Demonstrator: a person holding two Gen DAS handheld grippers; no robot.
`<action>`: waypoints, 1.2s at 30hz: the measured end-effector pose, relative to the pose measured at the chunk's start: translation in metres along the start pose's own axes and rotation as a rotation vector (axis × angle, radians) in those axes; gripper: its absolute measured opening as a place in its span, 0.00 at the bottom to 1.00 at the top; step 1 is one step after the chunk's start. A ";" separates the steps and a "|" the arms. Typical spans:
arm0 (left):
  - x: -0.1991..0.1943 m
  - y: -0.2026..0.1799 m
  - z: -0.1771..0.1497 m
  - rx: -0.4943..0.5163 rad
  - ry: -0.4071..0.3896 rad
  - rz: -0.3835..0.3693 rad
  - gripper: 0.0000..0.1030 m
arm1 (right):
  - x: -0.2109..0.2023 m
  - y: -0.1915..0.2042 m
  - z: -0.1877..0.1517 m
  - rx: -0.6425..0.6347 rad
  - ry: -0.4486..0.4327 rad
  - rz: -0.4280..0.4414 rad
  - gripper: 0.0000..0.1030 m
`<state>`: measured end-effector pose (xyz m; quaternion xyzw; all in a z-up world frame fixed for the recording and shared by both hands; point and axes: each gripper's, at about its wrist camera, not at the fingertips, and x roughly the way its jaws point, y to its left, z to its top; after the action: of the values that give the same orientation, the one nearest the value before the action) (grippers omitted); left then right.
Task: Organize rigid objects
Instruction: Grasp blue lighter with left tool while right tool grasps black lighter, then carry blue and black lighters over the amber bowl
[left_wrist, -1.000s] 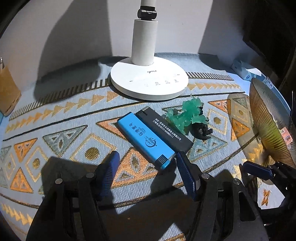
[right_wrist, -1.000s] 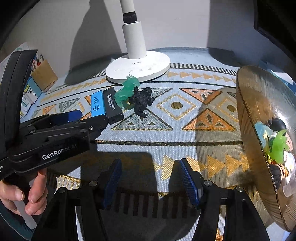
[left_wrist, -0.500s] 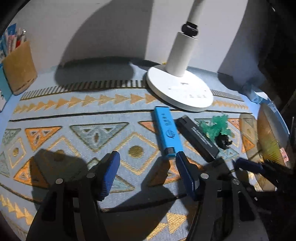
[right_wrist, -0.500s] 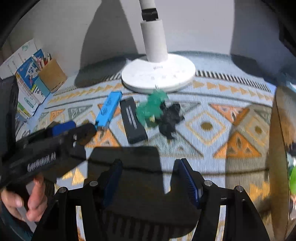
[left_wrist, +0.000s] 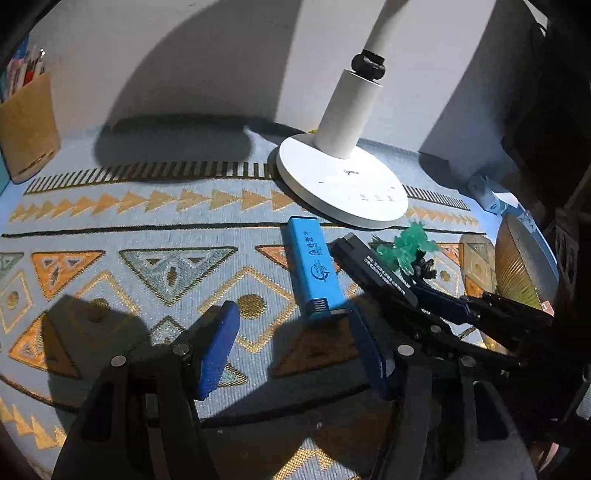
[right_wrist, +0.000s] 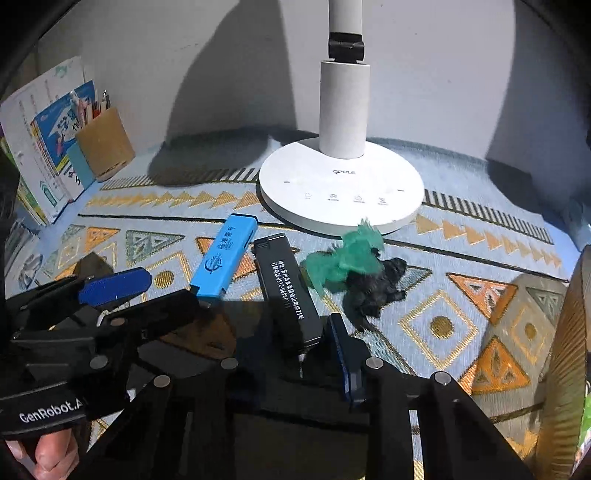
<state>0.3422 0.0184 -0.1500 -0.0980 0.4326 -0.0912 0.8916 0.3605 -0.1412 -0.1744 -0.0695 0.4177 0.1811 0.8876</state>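
Right now you are at the pick-up step, with both claws lowered toward the two lighters lying side by side on the patterned desk (right_wrist: 480, 236) in front of the white lamp base (right_wrist: 341, 188).

Your right claw (right_wrist: 314, 350) is closing on the near end of the black lighter (right_wrist: 286, 291). Its right blue pad sits just beside that end, while the left pad is lost in shadow, so you cannot tell from here whether the pads already press on it. In the left wrist view the right claw's blue finger lies along the same black lighter (left_wrist: 373, 271).

Your left claw (left_wrist: 291, 347) is about half spread and easing narrower, with nothing gripped. The blue lighter (left_wrist: 314, 273) lies ahead of it, its near end just beside the right finger rather than between the two.

The green figure (right_wrist: 343, 258) and the black figure (right_wrist: 373, 288) lie touching each other, just to the right of the black lighter. The ribbed gold bowl (left_wrist: 517, 266) stands at the right edge and looks like the likely place to put things.

Next, let the right claw finish its squeeze and check the lighter is square in it before you lift, since a grip this near the end could let it swing. Shift the left claw sideways so the blue lighter sits centred between its fingers before you clench.
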 end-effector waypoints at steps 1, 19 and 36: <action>0.001 -0.002 0.000 0.003 0.004 0.003 0.57 | -0.002 -0.001 -0.001 0.004 0.001 0.009 0.27; 0.011 -0.057 -0.008 0.239 0.051 0.156 0.22 | -0.060 -0.014 -0.072 0.043 0.022 0.021 0.27; -0.060 -0.050 -0.100 0.163 0.019 0.030 0.33 | -0.112 0.006 -0.145 -0.008 0.025 -0.013 0.53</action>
<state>0.2231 -0.0245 -0.1531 -0.0177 0.4335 -0.1138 0.8937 0.1889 -0.2055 -0.1816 -0.0779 0.4276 0.1762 0.8832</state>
